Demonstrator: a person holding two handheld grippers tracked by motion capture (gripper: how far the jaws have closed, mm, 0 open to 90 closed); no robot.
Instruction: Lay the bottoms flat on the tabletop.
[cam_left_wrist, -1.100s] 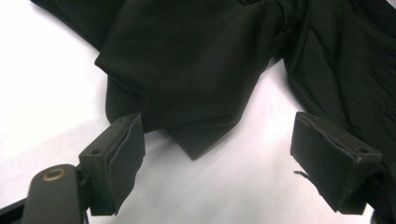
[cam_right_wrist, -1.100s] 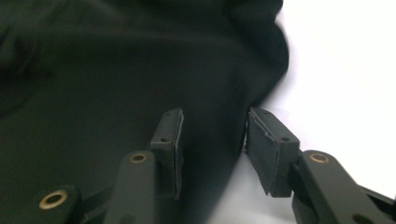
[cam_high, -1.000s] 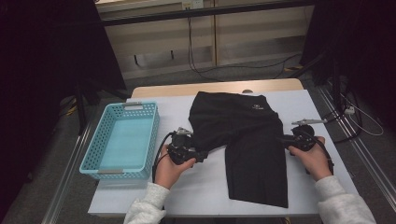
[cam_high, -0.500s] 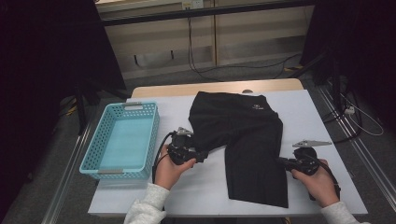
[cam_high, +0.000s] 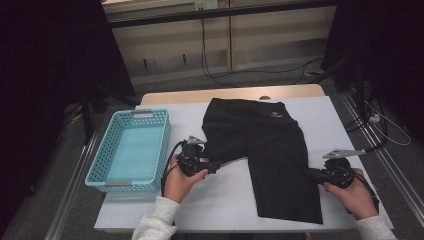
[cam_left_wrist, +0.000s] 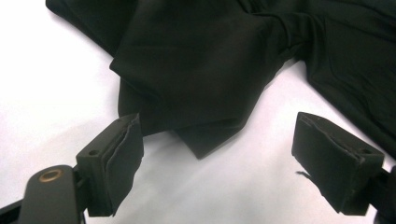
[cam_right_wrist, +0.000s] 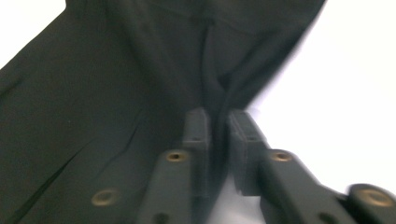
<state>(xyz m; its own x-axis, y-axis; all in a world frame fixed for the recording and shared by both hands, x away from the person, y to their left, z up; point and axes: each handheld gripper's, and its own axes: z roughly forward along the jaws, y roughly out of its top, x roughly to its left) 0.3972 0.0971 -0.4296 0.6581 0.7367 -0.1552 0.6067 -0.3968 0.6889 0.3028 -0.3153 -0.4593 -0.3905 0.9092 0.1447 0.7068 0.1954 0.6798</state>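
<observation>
Black shorts lie spread on the white table, one leg folded toward the left and the other running down to the front. My left gripper rests on the table at the folded leg's corner, open; in the left gripper view that cloth corner lies between the wide-apart jaws without touching them. My right gripper is at the right edge of the long leg, shut on a pinch of the fabric, which rises in a ridge from between its pads.
A light blue plastic basket stands at the left of the table, with nothing in it. Bare white table lies in front of the shorts and to their right. Cables trail over the floor beyond the table's far edge.
My right gripper has slid toward the front of the table along the shorts' right edge, and the leg there lies straighter. The left gripper has stayed put.
</observation>
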